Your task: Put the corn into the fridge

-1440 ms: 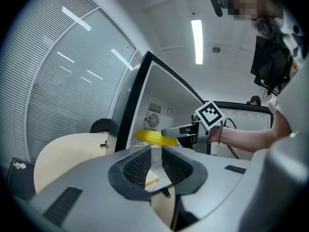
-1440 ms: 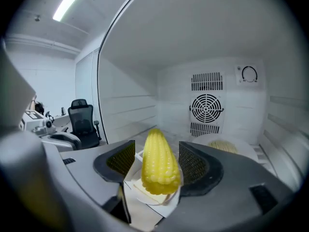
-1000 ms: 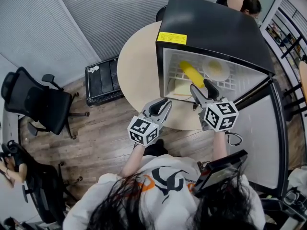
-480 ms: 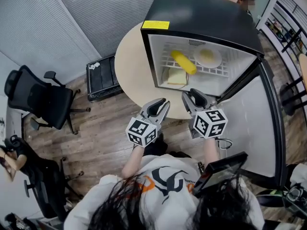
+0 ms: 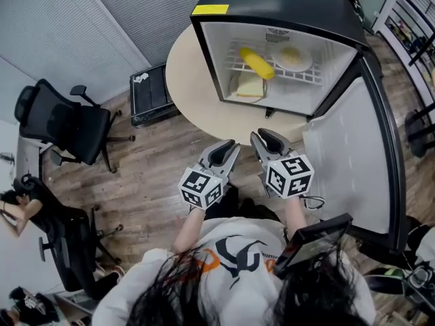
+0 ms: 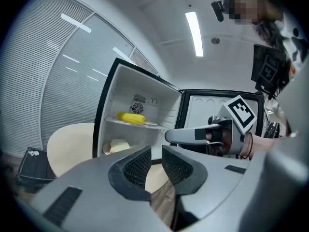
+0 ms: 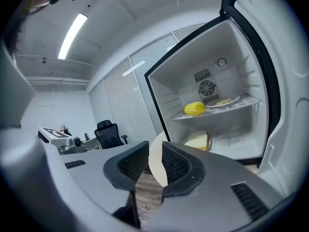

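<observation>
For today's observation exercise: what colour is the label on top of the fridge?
The label is yellow, clearest in the head view.

Black office chair point(image 5: 68, 124) near round table point(image 5: 187, 80).

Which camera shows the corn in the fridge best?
The head view: the whole corn lies lengthwise on the wire shelf. The left gripper view shows it small, side-on; the right gripper view shows it end-on.
</observation>
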`<state>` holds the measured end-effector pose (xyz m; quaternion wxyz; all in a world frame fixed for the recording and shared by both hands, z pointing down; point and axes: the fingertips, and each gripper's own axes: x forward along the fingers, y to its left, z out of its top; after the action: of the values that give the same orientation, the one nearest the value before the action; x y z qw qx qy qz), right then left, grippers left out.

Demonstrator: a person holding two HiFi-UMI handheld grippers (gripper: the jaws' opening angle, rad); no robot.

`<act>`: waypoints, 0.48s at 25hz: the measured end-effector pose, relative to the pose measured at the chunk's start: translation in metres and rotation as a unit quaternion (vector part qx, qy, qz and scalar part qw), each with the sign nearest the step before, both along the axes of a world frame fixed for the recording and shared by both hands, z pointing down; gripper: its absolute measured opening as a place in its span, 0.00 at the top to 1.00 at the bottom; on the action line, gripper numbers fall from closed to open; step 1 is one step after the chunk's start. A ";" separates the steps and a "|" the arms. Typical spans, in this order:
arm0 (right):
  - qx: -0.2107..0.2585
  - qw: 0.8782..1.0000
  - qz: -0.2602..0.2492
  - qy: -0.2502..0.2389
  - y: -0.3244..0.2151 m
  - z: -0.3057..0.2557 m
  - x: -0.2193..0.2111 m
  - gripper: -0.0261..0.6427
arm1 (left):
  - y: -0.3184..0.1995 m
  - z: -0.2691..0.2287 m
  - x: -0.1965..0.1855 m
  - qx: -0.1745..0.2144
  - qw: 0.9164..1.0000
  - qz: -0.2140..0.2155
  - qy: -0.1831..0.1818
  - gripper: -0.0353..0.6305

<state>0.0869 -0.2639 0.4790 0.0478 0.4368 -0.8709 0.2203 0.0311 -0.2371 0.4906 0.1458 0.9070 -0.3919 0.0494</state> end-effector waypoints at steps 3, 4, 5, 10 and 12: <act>-0.002 1.000 -0.004 -0.007 0.012 0.001 -0.002 0.83 | 0.012 0.001 -0.003 -0.003 1.000 -0.007 -0.006 0.83; -0.002 1.000 -0.005 -0.009 0.015 0.001 -0.003 0.84 | 0.016 0.001 -0.003 -0.003 1.000 -0.008 -0.007 0.83; -0.002 1.000 -0.006 -0.010 0.018 0.002 -0.003 0.84 | 0.019 0.001 -0.003 -0.003 1.000 -0.009 -0.009 0.83; -0.004 1.000 -0.007 -0.009 0.030 0.004 -0.003 0.85 | 0.030 0.001 -0.003 -0.003 1.000 -0.011 -0.008 0.83; -0.002 1.000 -0.001 -0.009 0.031 0.003 0.000 0.86 | 0.034 0.000 -0.002 -0.001 1.000 -0.008 -0.004 0.83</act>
<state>0.0870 -0.2327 0.4820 0.0413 0.4337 -0.8713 0.2259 0.0293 -0.2031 0.4903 0.1452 0.9037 -0.3993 0.0527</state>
